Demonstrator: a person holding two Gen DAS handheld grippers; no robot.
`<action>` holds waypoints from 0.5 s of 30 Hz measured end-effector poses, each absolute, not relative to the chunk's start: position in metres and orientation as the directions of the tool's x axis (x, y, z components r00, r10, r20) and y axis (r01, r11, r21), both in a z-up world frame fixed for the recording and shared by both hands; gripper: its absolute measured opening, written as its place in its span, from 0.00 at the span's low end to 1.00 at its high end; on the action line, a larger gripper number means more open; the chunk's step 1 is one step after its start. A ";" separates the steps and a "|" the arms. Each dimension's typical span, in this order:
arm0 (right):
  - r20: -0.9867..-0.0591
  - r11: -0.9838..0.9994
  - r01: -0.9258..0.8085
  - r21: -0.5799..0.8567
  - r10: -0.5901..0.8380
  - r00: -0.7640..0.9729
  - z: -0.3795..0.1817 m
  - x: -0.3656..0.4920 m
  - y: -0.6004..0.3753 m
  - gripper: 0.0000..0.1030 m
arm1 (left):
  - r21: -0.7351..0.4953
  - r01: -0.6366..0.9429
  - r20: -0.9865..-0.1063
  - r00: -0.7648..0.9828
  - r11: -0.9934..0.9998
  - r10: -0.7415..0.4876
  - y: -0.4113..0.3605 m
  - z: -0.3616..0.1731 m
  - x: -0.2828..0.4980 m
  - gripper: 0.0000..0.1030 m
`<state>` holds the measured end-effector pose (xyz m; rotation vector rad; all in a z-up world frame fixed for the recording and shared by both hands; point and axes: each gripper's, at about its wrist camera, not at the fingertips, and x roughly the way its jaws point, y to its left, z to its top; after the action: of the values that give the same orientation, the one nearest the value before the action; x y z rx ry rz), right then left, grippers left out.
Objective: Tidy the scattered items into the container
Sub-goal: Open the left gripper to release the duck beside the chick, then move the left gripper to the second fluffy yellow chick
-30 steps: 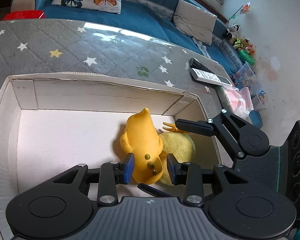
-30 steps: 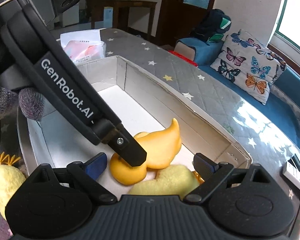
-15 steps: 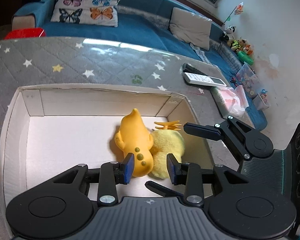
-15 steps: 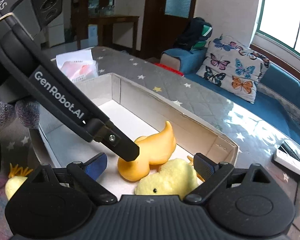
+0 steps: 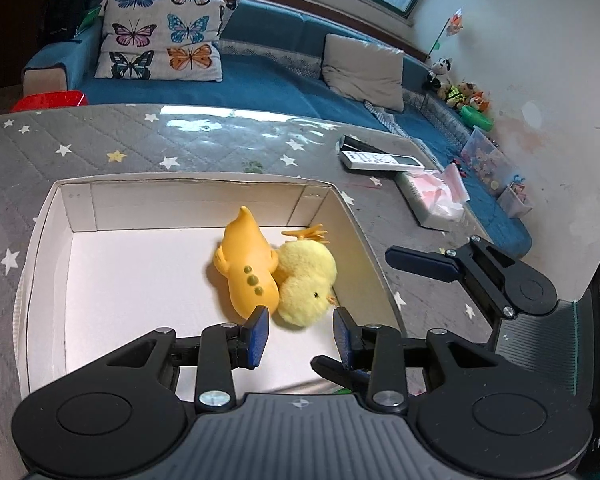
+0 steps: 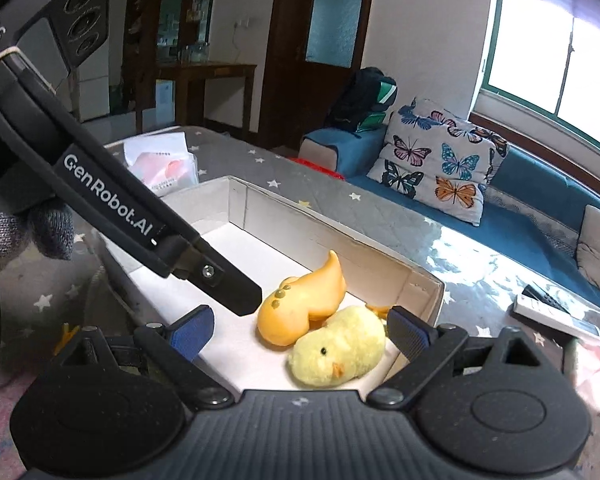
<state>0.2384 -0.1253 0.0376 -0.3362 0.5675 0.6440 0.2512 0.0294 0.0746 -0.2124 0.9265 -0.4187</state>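
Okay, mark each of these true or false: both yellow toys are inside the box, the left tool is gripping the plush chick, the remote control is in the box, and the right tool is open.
1. Both toys lie inside the white box: true; the orange rubber duck and the plush chick touch side by side.
2. The left tool grips the chick: false; it is open, holding nothing.
3. The remote control is in the box: false; it lies on the starred tablecloth.
4. The right tool is open: true.

Box (image 5: 40, 256) floor lies bare left of 2 toys (image 5: 248, 268) crowding its right wall.
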 end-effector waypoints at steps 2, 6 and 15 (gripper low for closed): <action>-0.583 0.759 -0.640 -0.118 0.469 0.664 0.039 0.229 -0.128 0.92 | -0.345 0.257 -0.726 0.536 0.903 -0.430 0.030 0.075 0.243 0.36; -0.567 0.764 -0.633 -0.128 0.467 0.679 0.038 0.209 -0.131 0.92 | -0.343 0.259 -0.718 0.547 0.903 -0.430 0.033 0.076 0.227 0.36; -0.545 0.746 -0.661 -0.078 0.523 0.655 0.027 0.165 -0.128 0.92 | -0.304 0.251 -0.722 0.569 0.919 -0.394 0.040 0.068 0.187 0.36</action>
<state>0.1650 -0.1285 0.0267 -0.2822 0.5243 0.6815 0.1867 0.0401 0.0680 -0.1754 0.8885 -0.3807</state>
